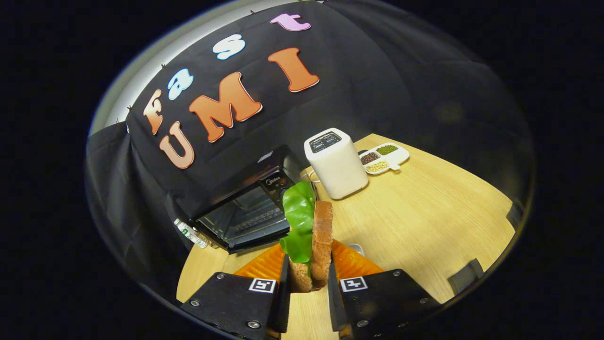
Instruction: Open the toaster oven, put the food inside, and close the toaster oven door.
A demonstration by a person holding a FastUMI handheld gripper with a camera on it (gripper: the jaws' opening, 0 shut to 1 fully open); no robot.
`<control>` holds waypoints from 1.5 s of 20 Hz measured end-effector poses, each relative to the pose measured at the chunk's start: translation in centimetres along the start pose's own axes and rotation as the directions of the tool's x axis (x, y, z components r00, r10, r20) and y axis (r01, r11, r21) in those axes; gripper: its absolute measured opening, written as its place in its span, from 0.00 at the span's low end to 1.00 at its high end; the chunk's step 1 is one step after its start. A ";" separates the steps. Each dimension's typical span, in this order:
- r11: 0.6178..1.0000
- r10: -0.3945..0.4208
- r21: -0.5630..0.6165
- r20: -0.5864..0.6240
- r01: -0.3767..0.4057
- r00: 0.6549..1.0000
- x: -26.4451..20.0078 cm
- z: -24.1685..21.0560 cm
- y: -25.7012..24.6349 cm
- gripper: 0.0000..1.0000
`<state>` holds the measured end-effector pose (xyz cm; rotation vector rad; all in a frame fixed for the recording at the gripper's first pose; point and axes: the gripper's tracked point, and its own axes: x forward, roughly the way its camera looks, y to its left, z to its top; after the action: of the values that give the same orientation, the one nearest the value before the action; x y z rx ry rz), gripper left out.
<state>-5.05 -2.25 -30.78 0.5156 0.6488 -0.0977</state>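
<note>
My gripper [307, 278] is shut on a sandwich [317, 245], two slices of brown bread held upright with a green lettuce leaf [299, 218] sticking out of the top and left side. Both fingers press on the bread's sides. Beyond the sandwich and a little to its left stands the black toaster oven [245, 208] with its glass door [257, 236] folded down and the cavity with a wire rack showing. The sandwich is lifted above the wooden table [424, 222], short of the oven's mouth.
A white pop-up toaster [336, 163] stands just right of the oven. Behind it lies a white divided dish [384, 158] with dark, green and pale beans. Part of a small white object [356, 249] peeks out beside the right finger. Dark clamps [465, 276] sit on the table's right edge.
</note>
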 end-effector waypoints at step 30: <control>0.851 0.252 0.465 0.049 -0.245 0.967 15.7 -4.5 13.3 0.32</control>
<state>8.25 12.69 -37.57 1.0675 0.5651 -0.0036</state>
